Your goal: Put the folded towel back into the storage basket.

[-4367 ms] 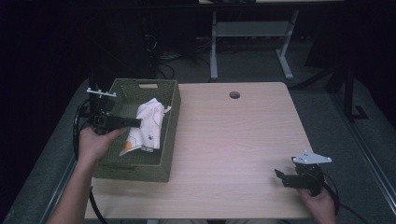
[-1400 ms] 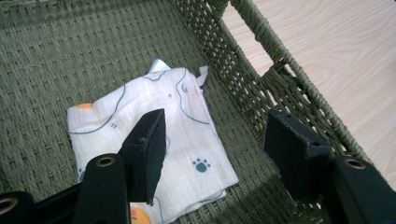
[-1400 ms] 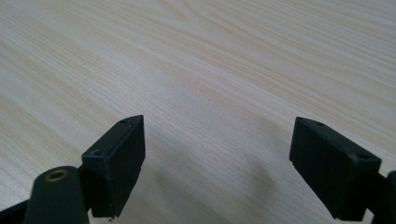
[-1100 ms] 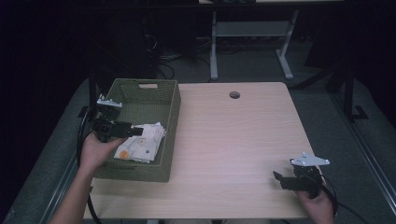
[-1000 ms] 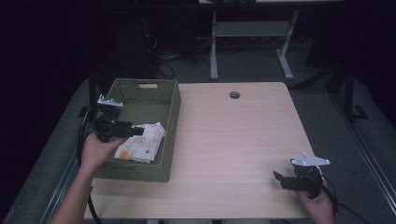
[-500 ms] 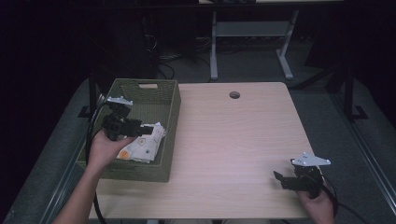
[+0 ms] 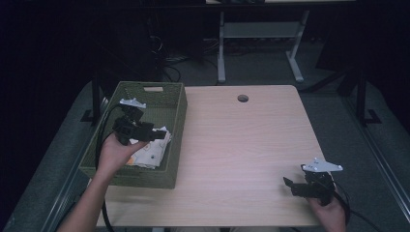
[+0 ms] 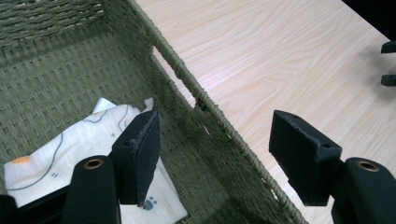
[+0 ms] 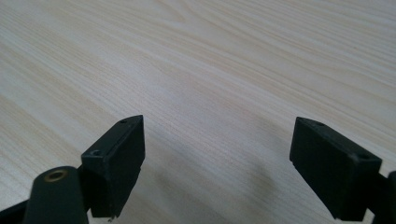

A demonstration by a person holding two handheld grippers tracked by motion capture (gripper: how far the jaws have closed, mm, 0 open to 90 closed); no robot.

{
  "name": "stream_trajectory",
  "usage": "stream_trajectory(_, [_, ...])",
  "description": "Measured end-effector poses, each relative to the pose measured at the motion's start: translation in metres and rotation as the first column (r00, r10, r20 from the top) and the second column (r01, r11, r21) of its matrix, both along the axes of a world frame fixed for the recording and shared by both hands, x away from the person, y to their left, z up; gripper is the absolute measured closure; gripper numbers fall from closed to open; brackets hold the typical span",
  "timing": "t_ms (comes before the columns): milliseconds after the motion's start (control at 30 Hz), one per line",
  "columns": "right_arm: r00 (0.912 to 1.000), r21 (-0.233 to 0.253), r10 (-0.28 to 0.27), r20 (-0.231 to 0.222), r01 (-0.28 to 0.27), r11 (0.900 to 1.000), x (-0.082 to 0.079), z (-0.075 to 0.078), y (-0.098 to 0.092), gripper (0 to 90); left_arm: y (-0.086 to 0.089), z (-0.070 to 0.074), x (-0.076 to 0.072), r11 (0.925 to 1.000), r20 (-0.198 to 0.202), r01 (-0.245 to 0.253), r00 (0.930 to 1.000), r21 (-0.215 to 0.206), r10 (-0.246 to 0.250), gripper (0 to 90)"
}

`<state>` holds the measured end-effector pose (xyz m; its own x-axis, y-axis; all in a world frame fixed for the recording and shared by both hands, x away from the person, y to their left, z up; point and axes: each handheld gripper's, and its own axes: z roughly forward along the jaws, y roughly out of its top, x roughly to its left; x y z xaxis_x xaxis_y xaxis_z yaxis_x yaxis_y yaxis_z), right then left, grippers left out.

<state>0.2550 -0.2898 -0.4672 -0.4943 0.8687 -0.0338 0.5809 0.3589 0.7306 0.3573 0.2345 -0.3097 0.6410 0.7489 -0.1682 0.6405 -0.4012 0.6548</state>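
Left tool [image 7: 155, 134] now higher, jaws spread and empty, shifted toward basket's [image 7: 178, 104] tabletop-side wall. White printed cloth [image 7: 150, 152], earlier held, now lies below it on basket floor.

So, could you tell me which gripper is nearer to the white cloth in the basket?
Left. The left gripper hovers directly over the white cloth; the right gripper sits across the table.

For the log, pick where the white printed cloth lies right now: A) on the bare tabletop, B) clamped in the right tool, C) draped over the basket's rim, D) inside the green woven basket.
D: the white cloth lies on the floor of the green woven basket, under the open left tool.
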Motion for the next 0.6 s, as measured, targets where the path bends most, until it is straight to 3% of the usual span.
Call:
stream_trajectory(333, [1.0000, 0.005, -0.003, 0.001, 0.003, 1.000, 0.000, 0.001, -0.001, 17.5, -0.010, 0.007, -0.003, 0.9998, 0.020, 0.017, 0.9996, -0.014, -0.017, 34.1])
stream_trajectory(600, [1.0000, 0.005, -0.003, 0.004, 0.003, 1.000, 0.000, 0.001, -0.002, 17.5, -0.030, 0.013, -0.008, 0.9978, 0.033, 0.066, 0.9973, -0.009, -0.065, 34.1])
